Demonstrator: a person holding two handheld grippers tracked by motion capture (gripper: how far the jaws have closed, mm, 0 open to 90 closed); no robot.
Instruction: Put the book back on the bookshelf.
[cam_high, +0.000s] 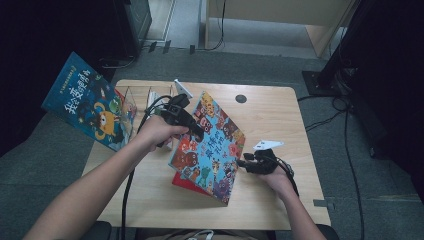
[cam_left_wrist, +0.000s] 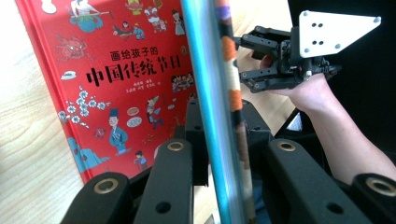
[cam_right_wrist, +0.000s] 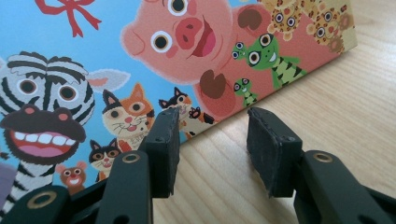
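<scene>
Left gripper (cam_high: 197, 134) clamps animal book (cam_high: 210, 147) edge; red book (cam_left_wrist: 116, 79) beneath, mostly hidden. Right gripper (cam_high: 243, 163) beside book, jaws apart, empty.

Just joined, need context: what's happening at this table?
A person works with a hand-held gripper in each hand. The left gripper is clamped on the edge of an animal picture book, holding it tilted above a red book lying on the table. The right gripper sits open beside the animal book's corner, holding nothing.
</scene>
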